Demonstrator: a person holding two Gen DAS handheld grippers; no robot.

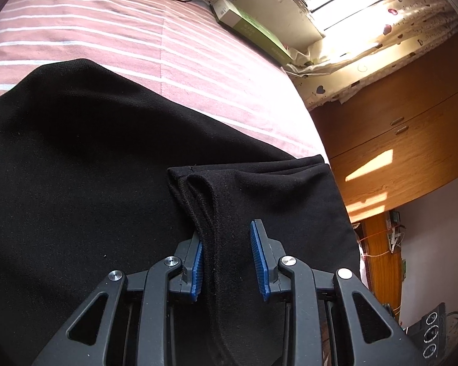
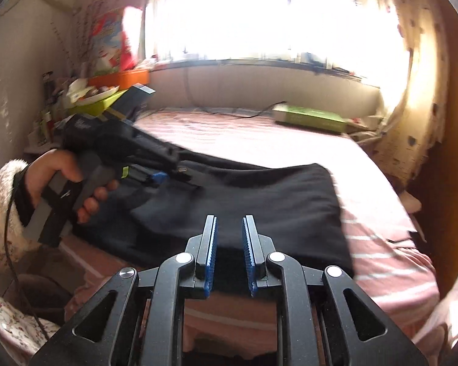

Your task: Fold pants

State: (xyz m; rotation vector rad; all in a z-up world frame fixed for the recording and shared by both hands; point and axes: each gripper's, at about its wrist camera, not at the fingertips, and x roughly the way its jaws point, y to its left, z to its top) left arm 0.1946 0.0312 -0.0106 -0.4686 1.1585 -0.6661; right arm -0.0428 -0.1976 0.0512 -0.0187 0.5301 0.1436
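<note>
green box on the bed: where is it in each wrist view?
Left wrist: green box upper centre-right, at the bed's far edge under the window.
Right wrist: green box right of centre, same far edge below the window.
Shared landmark: black pants on the striped bedsheet.

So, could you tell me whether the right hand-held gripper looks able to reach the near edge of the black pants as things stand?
Probably yes: the right hand-held gripper is open with nothing between its fingers, and the pants' near edge lies uncovered just ahead.
</note>
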